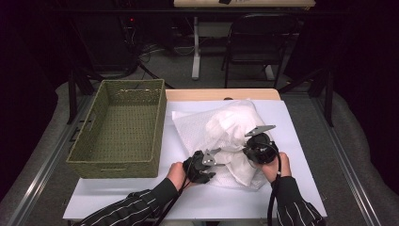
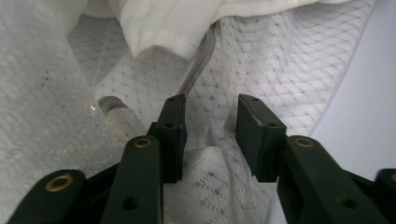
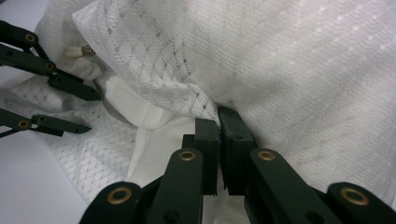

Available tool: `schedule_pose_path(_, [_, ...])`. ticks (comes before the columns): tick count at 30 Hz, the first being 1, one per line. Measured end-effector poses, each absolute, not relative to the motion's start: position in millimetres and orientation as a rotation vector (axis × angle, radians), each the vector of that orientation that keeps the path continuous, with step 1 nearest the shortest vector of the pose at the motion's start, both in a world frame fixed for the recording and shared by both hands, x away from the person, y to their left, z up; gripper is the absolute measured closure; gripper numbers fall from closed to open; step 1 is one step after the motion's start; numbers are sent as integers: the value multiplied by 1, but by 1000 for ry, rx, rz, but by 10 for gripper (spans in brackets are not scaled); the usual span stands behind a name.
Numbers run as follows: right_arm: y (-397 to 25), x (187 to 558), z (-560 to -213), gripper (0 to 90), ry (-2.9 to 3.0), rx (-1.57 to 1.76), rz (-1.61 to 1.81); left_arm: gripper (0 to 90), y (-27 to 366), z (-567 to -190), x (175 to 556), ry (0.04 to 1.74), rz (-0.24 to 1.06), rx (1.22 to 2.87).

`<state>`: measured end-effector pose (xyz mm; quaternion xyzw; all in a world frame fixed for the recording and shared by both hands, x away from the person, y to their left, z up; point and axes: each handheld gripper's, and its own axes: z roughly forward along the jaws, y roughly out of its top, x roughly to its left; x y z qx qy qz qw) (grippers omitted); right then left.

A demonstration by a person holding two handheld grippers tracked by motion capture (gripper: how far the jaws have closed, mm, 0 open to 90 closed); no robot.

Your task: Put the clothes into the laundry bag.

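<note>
while both forearms reach in low, right tongs (image 3: 218, 119) pinching white mesh bag (image 1: 226, 136) (edge lifted), left tongs (image 2: 210, 121) wide over its zipper (image 2: 198, 65)

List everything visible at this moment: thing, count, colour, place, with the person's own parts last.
Mesh laundry bag: one, white, flat on the table right of the basket, its grey zipper open.
White cloth: one bundle, white, bunched on and in the mesh bag at mid-table.
Basket: one, olive green woven, left part of the table, nothing in it.
Table: one, white top, with a wooden edge at the far side.
Chair: one, black, on the floor beyond the table.
Left tongs: one, black, jaws apart over the mesh near the zipper.
Right tongs: one, black, jaws closed on a fold of the mesh bag.
Sleeves: two, dark with thin white stripes, bottom edge.
</note>
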<state>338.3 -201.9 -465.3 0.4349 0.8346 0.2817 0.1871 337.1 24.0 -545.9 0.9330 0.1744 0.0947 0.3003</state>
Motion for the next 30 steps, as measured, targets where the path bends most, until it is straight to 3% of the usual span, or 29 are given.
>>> schedule_pose_path(7, [-202, 340, -466, 872, 2353, 1217, 783, 857, 30, -548, 341, 482, 224, 2436])
schedule_pose_path(20, [-202, 340, -467, 876, 2365, 1204, 762, 872, 52, -535, 328, 444, 85, 2455])
schedule_pose_path(22, [-201, 340, -467, 875, 2367, 1199, 759, 829, 51, -527, 326, 448, 112, 2428])
schedule_pose_path(24, [-201, 339, -465, 875, 2370, 1183, 753, 684, 44, -521, 328, 473, 128, 2405])
schedule_pose_path(26, [-201, 339, -465, 875, 2367, 1185, 754, 597, 38, -520, 330, 486, 147, 2389])
schedule_pose_path(27, [-201, 339, -464, 875, 2367, 1187, 758, 597, 30, -520, 333, 510, 162, 2392])
schedule_pose_path(28, [-202, 340, -465, 875, 2368, 1188, 760, 508, 19, -524, 337, 525, 178, 2408])
schedule_pose_path(30, [-201, 340, -466, 875, 2371, 1191, 755, 492, 13, -531, 340, 532, 181, 2427])
